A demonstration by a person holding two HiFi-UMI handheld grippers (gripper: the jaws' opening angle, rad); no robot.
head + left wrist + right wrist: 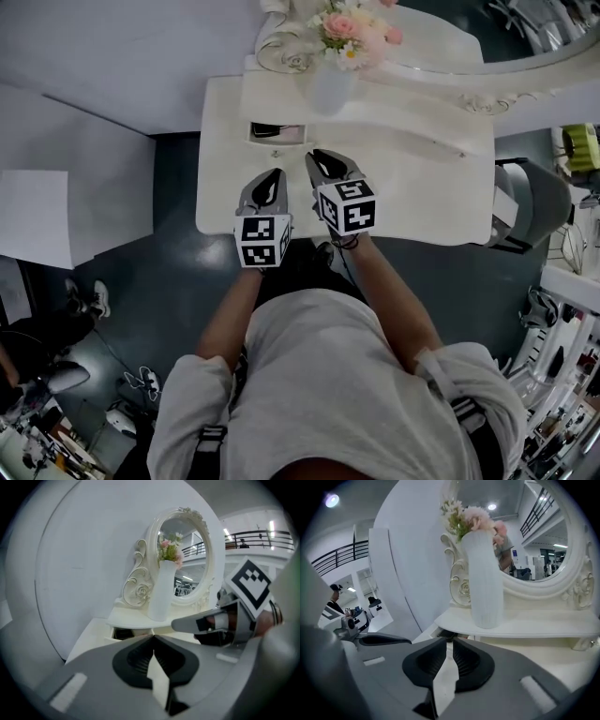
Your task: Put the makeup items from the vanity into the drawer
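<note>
The white vanity (412, 178) has a small drawer (277, 132) standing open at its back left, under the raised shelf. Dark and pinkish items (270, 129) lie inside it; I cannot tell what they are. My left gripper (272, 176) hovers over the vanity's front edge, shut and empty, its tips meeting (153, 638). My right gripper (319, 156) is just right of it and slightly further in, pointing toward the drawer (446, 633). Its jaws (450, 644) are drawn together to a thin slit with nothing between them. No loose makeup shows on the vanity top.
A white vase (330, 89) with pink flowers stands on the shelf right behind the drawer, in front of an ornate oval mirror (487, 37). A grey seat (530, 202) sits at the vanity's right end. White panels (56, 216) lie on the floor to the left.
</note>
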